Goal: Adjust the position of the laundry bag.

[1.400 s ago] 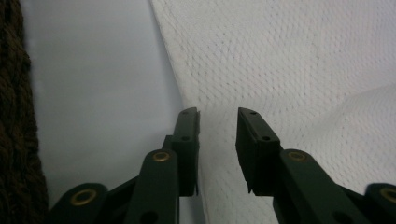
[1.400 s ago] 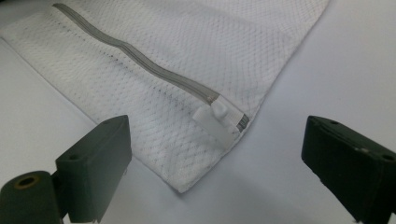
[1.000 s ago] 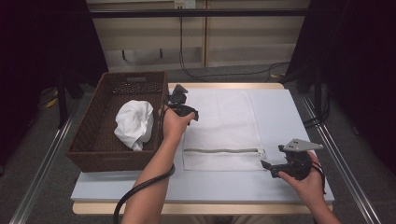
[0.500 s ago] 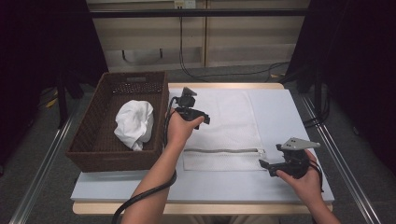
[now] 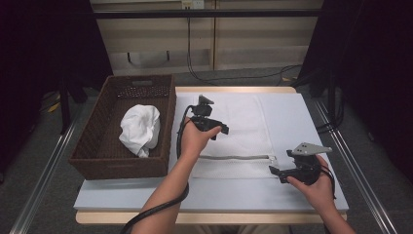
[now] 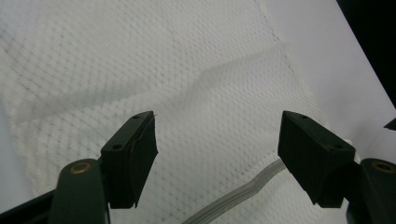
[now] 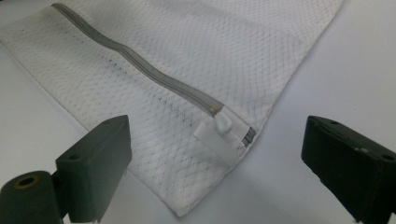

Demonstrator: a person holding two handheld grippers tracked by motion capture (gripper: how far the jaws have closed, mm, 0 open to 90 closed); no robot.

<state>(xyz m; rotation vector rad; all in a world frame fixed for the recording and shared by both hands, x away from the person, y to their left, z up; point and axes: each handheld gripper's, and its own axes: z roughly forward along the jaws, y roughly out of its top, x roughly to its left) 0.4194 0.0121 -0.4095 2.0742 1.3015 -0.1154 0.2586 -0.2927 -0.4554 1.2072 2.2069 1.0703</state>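
A white mesh laundry bag (image 5: 248,134) lies flat on the white table, with a grey zipper (image 5: 234,157) running across near its front edge. My left gripper (image 5: 219,130) hovers open over the bag's left half; the left gripper view has mesh (image 6: 210,93) under the spread jaws and the zipper (image 6: 233,200) low down. My right gripper (image 5: 275,171) rests open at the bag's front right corner. In the right gripper view the white zipper pull (image 7: 219,128) sits at the closed end of the zipper (image 7: 140,65), between the open jaws and untouched.
A dark wicker basket (image 5: 122,168) stands on the table's left side with a crumpled white cloth (image 5: 140,127) inside. The table's front edge (image 5: 209,214) is near my forearms. Metal rails run along both sides of the table.
My left gripper has moved right, away from the basket's edge, to above the mesh bag. The right gripper has hardly shifted.
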